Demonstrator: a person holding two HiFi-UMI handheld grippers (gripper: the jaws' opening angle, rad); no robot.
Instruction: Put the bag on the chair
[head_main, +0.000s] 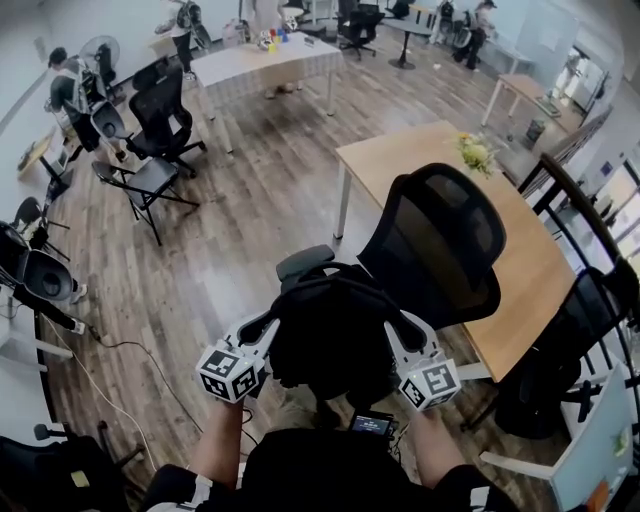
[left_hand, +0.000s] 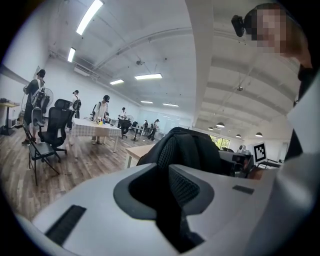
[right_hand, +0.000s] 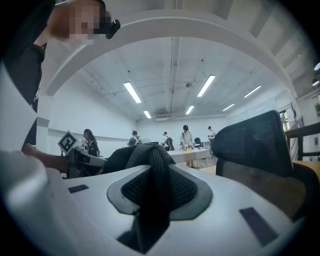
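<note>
A black bag (head_main: 330, 345) hangs in the air between my two grippers, just in front of a black mesh office chair (head_main: 440, 240). My left gripper (head_main: 272, 322) is shut on one of the bag's mesh straps (left_hand: 180, 187), at the bag's left side. My right gripper (head_main: 397, 328) is shut on another mesh strap (right_hand: 155, 182) at its right side. In the right gripper view the chair's backrest (right_hand: 255, 140) rises close on the right. The chair's seat is hidden behind the bag, and its armrest (head_main: 305, 262) shows just beyond the bag.
A wooden table (head_main: 520, 250) with a bunch of flowers (head_main: 475, 152) stands right behind the chair. A black railing (head_main: 580, 210) runs along the right. A folding chair (head_main: 150, 185), a white table (head_main: 265, 62) and several people are farther back. Cables (head_main: 130, 350) lie on the floor at left.
</note>
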